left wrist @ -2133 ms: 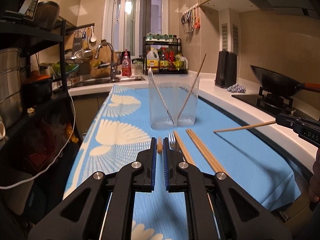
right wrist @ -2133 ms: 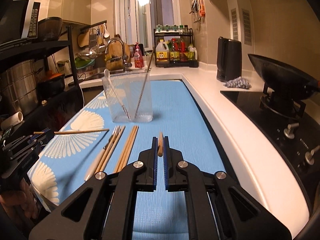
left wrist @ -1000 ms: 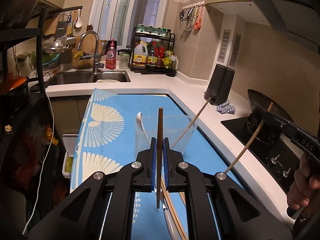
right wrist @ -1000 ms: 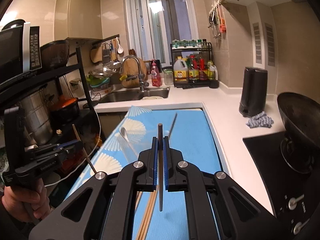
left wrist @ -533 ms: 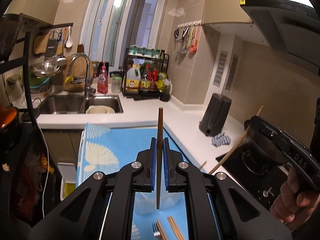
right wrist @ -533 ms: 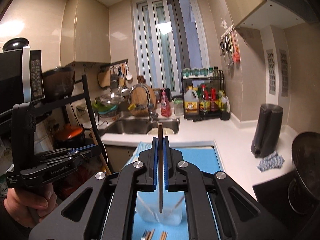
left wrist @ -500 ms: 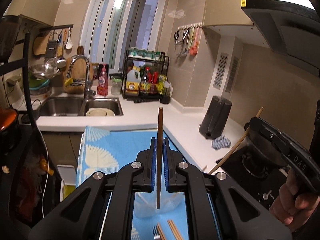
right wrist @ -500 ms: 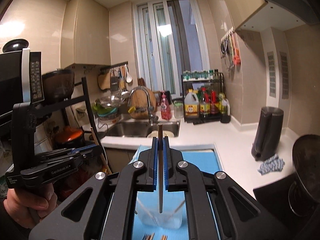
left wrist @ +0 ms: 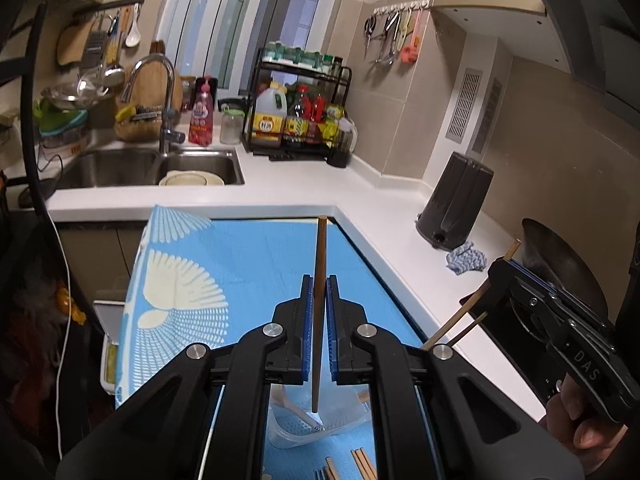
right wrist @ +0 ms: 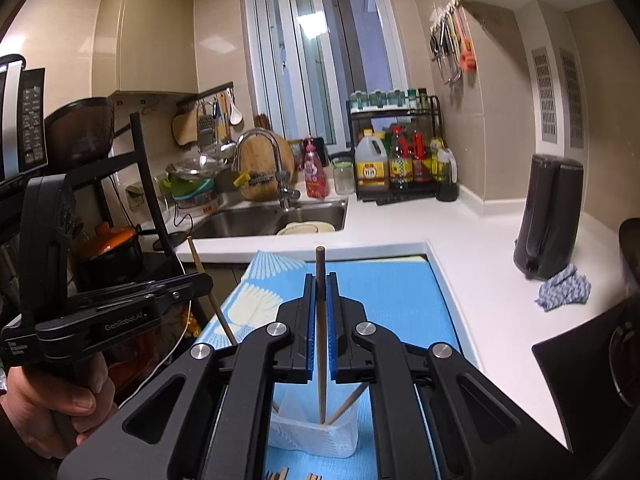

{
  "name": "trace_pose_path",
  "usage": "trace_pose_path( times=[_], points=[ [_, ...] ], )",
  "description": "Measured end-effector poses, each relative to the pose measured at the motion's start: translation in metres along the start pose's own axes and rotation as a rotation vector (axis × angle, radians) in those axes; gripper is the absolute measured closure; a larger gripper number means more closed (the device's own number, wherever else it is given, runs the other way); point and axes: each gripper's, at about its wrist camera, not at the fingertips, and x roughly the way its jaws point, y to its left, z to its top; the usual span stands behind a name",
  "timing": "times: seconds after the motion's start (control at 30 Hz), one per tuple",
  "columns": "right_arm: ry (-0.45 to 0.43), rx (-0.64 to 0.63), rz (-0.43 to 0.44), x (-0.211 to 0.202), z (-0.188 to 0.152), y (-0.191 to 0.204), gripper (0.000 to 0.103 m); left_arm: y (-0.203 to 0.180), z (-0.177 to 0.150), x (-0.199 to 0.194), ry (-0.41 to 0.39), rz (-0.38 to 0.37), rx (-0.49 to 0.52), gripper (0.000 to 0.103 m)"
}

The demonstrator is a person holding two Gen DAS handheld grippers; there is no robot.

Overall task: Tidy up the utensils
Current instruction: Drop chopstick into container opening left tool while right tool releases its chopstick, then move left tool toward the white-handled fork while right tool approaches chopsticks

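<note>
My left gripper is shut on a wooden chopstick held upright, its lower tip inside the clear plastic holder below. My right gripper is shut on another wooden chopstick, upright, with its tip down in the same holder. The holder stands on the blue patterned mat and holds a white spoon and a leaning chopstick. More chopsticks and a fork lie on the mat in front of it. Each gripper shows in the other's view: the right gripper and the left gripper.
A sink with a tap and a bottle rack are at the back. A black kettle, a rag and a wok on the stove are to the right. A dark shelf rack with pots stands left.
Both grippers lifted chopsticks from the mat, turned them upright and brought them over the holder. In the last half second both lowered, so the chopstick tips are now inside it.
</note>
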Motion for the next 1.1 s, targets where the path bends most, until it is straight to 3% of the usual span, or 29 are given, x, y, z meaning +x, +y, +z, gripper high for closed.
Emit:
trace_pose_path(
  times=[0.2, 0.33, 0.6, 0.8, 1.1],
  points=[
    [0.065, 0.016, -0.008, 0.005, -0.024, -0.005, 0.09, 0.012, -0.013, 0.005, 0.019, 0.009, -0.044, 0.093],
    [0.053, 0.002, -0.022, -0.015, -0.03, -0.003, 0.079, 0.003, -0.017, -0.022, -0.03, 0.043, -0.007, 0.073],
    [0.004, -0.025, -0.042, -0.073, -0.043, 0.004, 0.078, -0.024, -0.039, -0.082, -0.121, 0.079, 0.047, 0.064],
    [-0.008, -0.039, -0.052, -0.115, -0.079, 0.01, 0.077, -0.032, -0.087, -0.11, -0.125, 0.093, 0.033, 0.06],
    [0.074, 0.015, -0.067, -0.136, -0.151, 0.007, 0.077, -0.032, -0.168, -0.112, -0.058, 0.149, 0.037, 0.06]
  ],
)
